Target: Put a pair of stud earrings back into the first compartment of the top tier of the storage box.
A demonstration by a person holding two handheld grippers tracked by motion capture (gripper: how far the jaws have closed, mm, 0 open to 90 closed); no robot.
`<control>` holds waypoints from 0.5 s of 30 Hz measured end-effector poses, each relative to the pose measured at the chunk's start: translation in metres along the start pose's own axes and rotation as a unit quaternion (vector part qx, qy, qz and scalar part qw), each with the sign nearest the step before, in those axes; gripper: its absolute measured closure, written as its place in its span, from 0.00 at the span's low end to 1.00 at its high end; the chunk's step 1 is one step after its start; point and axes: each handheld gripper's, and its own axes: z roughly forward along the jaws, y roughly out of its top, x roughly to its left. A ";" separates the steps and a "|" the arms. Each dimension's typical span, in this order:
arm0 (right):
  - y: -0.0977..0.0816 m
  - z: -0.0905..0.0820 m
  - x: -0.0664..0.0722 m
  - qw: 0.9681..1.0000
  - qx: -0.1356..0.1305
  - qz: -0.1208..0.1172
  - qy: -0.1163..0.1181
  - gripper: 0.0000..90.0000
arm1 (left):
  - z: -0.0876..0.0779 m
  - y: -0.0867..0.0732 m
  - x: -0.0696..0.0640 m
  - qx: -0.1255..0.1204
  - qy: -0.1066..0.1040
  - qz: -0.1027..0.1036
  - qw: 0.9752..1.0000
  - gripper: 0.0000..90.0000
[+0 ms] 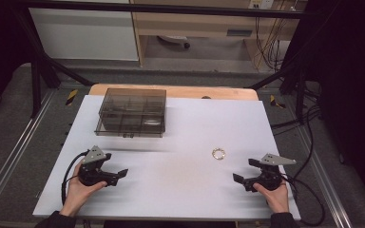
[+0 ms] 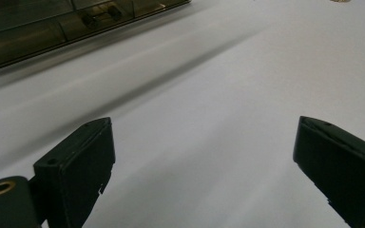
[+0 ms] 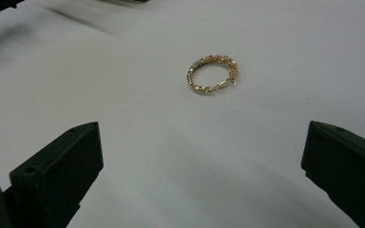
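Both claws, left [image 1: 120, 173] and right [image 1: 244, 171], gape wide, empty, over the white tabletop [image 1: 180, 180] near the gold bracelet [image 1: 218, 153].

We see a gold-coloured metal bracelet [image 3: 213, 74] with a twisted, beaded surface that glints, lying on a smooth, matt white table sheet [image 1: 180, 175] whose far edge gives way to light, bare wood [image 1: 171, 91]. The smoky, see-through plastic organiser box [image 1: 132, 112] looks glossy, with hard, smooth walls. Both the left gripper [image 1: 116, 173] and the right gripper [image 1: 245, 170] have jaws of matt black plastic, each topped with a dull grey metal-looking plate.
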 end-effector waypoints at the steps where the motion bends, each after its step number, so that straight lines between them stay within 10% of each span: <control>1: 0.000 0.000 0.000 1.000 0.001 0.000 0.000 0.01 | 0.002 0.001 -0.002 0.001 -0.002 0.001 1.000 0.07; 15: 0.000 0.001 0.002 1.000 0.008 -0.004 -0.002 0.01 | 0.020 0.016 -0.025 0.017 -0.013 0.017 1.000 0.07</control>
